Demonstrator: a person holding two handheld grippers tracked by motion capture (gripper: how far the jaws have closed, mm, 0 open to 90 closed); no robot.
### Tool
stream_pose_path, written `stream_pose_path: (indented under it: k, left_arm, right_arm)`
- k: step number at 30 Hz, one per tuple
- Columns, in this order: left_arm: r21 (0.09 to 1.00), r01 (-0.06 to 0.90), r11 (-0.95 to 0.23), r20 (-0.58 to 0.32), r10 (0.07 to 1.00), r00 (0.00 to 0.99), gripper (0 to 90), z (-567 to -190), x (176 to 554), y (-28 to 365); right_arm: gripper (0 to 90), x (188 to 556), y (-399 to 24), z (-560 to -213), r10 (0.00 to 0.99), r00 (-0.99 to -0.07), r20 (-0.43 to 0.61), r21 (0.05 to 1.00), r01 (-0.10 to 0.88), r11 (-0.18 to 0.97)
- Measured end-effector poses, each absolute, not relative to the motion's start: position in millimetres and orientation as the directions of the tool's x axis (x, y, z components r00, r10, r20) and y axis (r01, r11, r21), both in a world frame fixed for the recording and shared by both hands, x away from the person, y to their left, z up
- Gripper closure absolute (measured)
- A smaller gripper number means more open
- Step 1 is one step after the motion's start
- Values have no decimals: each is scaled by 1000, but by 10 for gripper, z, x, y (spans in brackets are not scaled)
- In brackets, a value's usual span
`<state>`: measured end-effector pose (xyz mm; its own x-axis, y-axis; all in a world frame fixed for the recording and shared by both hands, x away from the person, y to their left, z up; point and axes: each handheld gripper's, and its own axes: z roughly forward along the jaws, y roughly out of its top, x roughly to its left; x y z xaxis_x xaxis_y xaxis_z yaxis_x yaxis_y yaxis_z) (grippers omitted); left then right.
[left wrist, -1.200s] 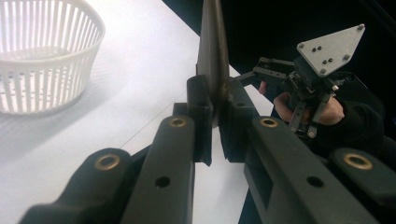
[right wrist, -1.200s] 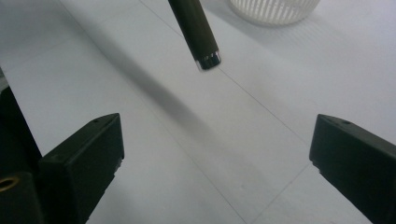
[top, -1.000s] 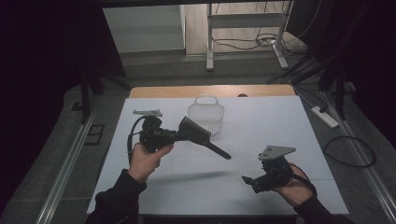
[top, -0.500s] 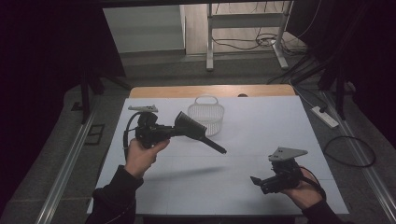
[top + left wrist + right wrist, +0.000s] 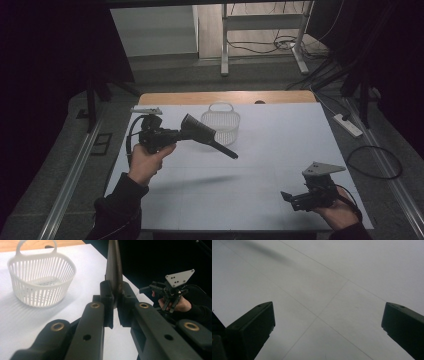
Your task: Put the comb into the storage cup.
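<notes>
While the white table (image 5: 280,150) carries little else, a white slatted basket (image 5: 220,124) with a loop handle stands upright toward the far edge, left of centre. Just near of the basket and above the table surface, a black dustpan-like scoop (image 5: 199,132) hangs in the air, its thin handle slanting toward the near right; its shadow falls on the table nearer the person. The left gripper (image 5: 172,135) pinches the scoop at its broad end, the jaws pressed against the thin black wall from both sides, as the left gripper view shows (image 5: 113,293). The left hand (image 5: 144,162) is raised off the table at the left side, the forearm entering from the near edge. The right gripper (image 5: 286,196) sits low at the near right corner, well apart from the scoop, aimed left, its jaws spread wide over bare table with nothing between them.
</notes>
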<state>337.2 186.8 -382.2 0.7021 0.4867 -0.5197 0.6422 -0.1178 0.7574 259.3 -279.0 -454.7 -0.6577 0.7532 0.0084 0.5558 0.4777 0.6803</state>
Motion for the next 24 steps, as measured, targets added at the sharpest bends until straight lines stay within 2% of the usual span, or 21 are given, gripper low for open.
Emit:
stream_pose_path:
  k: [16,24]
  left_arm:
    - [762,640,-101,-511,513,690,837,-3660,3487,1975]
    - [761,644,-80,-510,540,670,837,-3590,3583,2046]
  right_arm:
    - [0,2433,-3063,-4493,825,-564,34,669,626,400]
    - [0,2383,-3095,-4469,833,-551,44,670,635,384]
